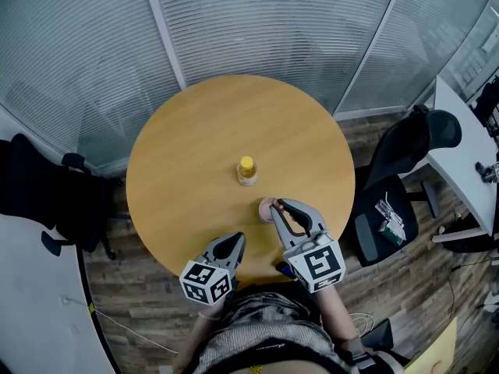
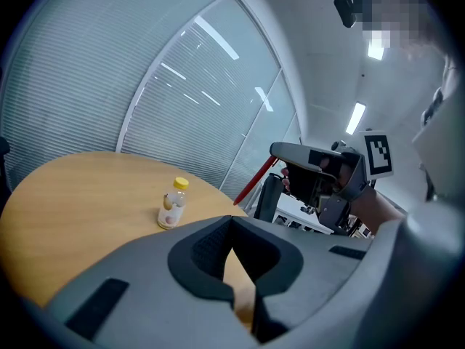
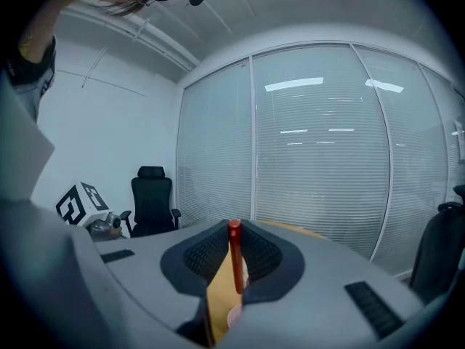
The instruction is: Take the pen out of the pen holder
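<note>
Right tongs (image 1: 281, 207) are clamped on the red pen (image 3: 235, 257), gripping its upper shaft, with the cap end poking up past the pads; the pen runs down toward the pink pen holder (image 1: 267, 210), which sits on the table (image 1: 195, 154) right under my jaw tips; I can't tell whether the pen's lower end is clear of the rim, since both gripper views hide it.

Left tongs (image 2: 232, 220) are closed on nothing, parked low at the near table edge, apart from the holder.

Risks as I see them:
- the holder looks light and nothing is bracing it; any side drag on the pen during the lift could tip it or pull it along
- the pen reads slanted in the left gripper view; pulling straight up on a slanted pen would lever it against the rim
- the shaft is thin and smooth and held by the pad tips only; a jerk could make it pivot or slip out
- the yellow-capped bottle (image 1: 247, 170) stands just beyond the holder; a forward swing could knock it over

My guess is to pull along the pen's own axis, slowly; if the holder moves, bring the left tongs in to steady it.
</note>
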